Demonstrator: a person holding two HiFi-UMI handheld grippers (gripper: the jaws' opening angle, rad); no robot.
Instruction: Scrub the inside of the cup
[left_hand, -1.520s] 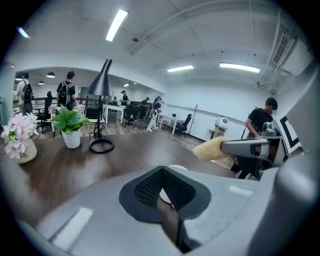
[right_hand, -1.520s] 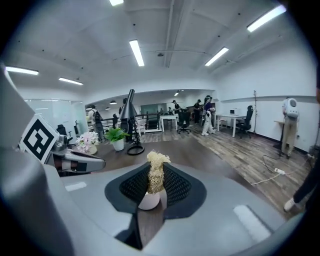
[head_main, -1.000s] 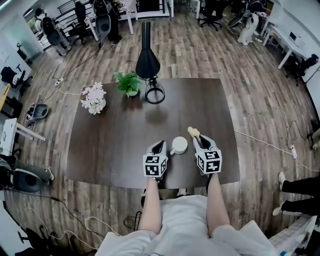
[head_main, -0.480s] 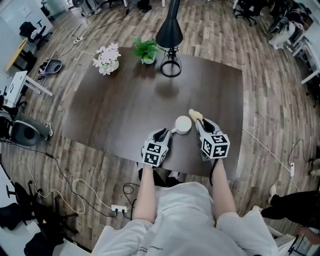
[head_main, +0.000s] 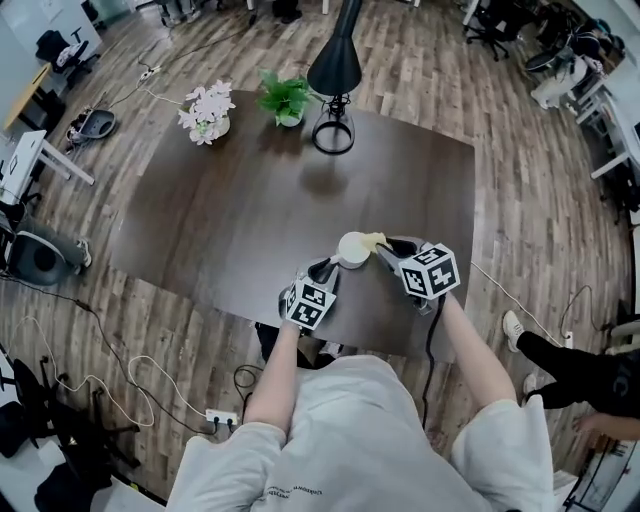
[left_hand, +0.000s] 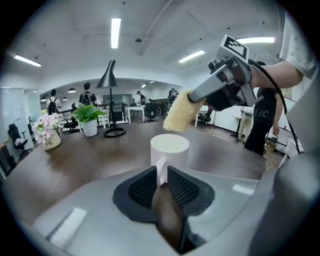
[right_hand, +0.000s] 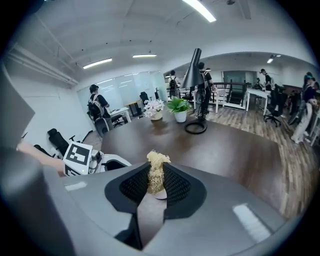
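Observation:
A white cup stands on the dark table near its front edge. My left gripper is shut on the cup's handle, which sits pinched between the jaws. My right gripper is shut on a yellow fibrous scrubber. In the left gripper view the scrubber hangs tilted just above the cup's rim at its far right side. The inside of the cup is hidden from every view.
A black lamp with a ring base, a green plant and a pot of pink flowers stand at the table's far edge. Cables and a power strip lie on the wooden floor. A person's legs show at the right.
My right gripper has swung left and brought the scrubber from beside the cup to over its rim. The left gripper has kept hold of the handle. The head view shifted.

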